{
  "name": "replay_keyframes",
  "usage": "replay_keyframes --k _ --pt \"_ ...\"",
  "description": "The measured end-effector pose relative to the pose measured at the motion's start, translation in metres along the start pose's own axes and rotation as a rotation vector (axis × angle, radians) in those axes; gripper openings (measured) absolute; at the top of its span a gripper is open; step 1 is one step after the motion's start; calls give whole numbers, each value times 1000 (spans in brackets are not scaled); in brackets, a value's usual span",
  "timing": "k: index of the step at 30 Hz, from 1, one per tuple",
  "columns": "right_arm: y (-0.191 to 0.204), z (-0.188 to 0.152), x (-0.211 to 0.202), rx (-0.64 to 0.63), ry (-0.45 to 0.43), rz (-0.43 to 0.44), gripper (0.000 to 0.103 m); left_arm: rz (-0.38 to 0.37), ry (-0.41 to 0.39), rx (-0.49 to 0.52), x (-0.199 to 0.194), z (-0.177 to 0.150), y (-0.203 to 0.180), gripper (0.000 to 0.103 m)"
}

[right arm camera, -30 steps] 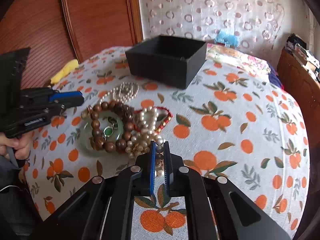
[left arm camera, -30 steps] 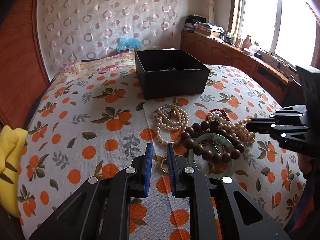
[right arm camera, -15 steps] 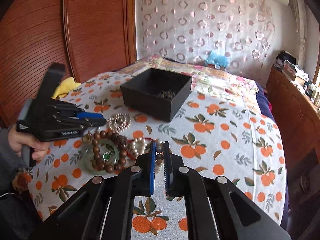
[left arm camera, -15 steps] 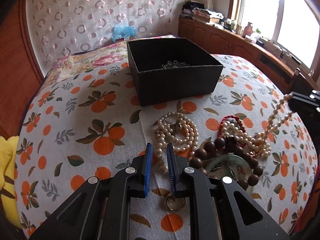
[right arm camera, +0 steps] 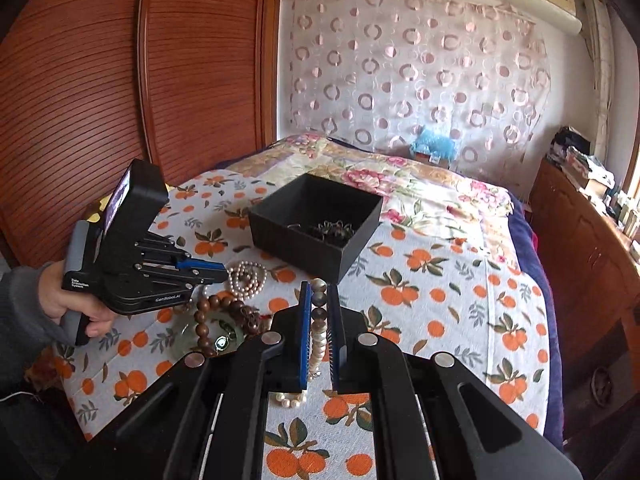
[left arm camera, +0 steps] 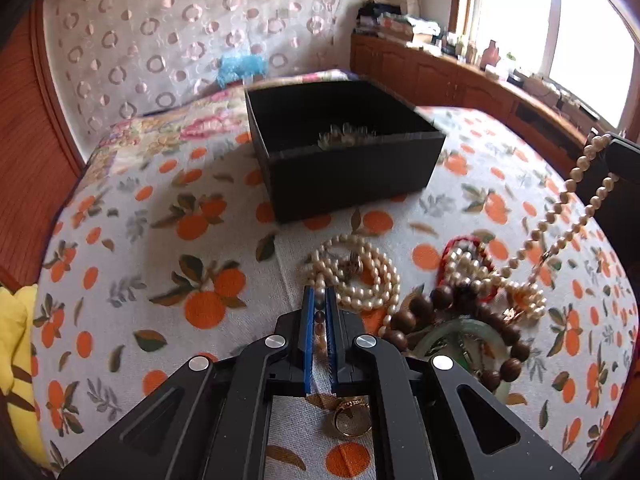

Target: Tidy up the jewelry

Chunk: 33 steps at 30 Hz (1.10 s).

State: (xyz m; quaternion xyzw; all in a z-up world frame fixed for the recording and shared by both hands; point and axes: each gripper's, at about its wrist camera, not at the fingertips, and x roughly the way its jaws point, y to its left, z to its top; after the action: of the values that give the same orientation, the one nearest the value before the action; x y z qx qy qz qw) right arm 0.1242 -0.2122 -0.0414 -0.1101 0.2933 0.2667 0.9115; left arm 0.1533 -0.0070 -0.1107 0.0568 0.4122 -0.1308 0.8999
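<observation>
The right gripper [right arm camera: 319, 304] has its fingers closed on a long pearl necklace [left arm camera: 576, 204], lifting it. The left gripper [left arm camera: 319, 308] has just closed on the coiled pearl string [left arm camera: 360, 276]. Wooden beads [left arm camera: 424, 308] lie beside it. The black box [left arm camera: 344, 152] sits behind on the bed [left arm camera: 140, 240].

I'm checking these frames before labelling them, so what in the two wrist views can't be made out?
- Contents of the black box: left wrist view, blurred, partly behind its near wall; a dark tangle in the right wrist view, too small.
- Gold ring: left wrist view, partly hidden by the left gripper.
- Pearl necklace in the right gripper: lower end hidden under its body.
- Green bangle: covered by wooden beads.
</observation>
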Motion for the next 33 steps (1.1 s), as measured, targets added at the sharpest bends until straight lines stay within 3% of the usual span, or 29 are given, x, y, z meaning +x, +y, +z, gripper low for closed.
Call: replay_keyframes --k 15,33 --pt "-2 50 -30 -32 -105 -24 8 2 -250 12 -104 57 -7 4" --pt "-17 127 -33 -43 -196 -47 8 46 -361 18 -145 107 -4 4"
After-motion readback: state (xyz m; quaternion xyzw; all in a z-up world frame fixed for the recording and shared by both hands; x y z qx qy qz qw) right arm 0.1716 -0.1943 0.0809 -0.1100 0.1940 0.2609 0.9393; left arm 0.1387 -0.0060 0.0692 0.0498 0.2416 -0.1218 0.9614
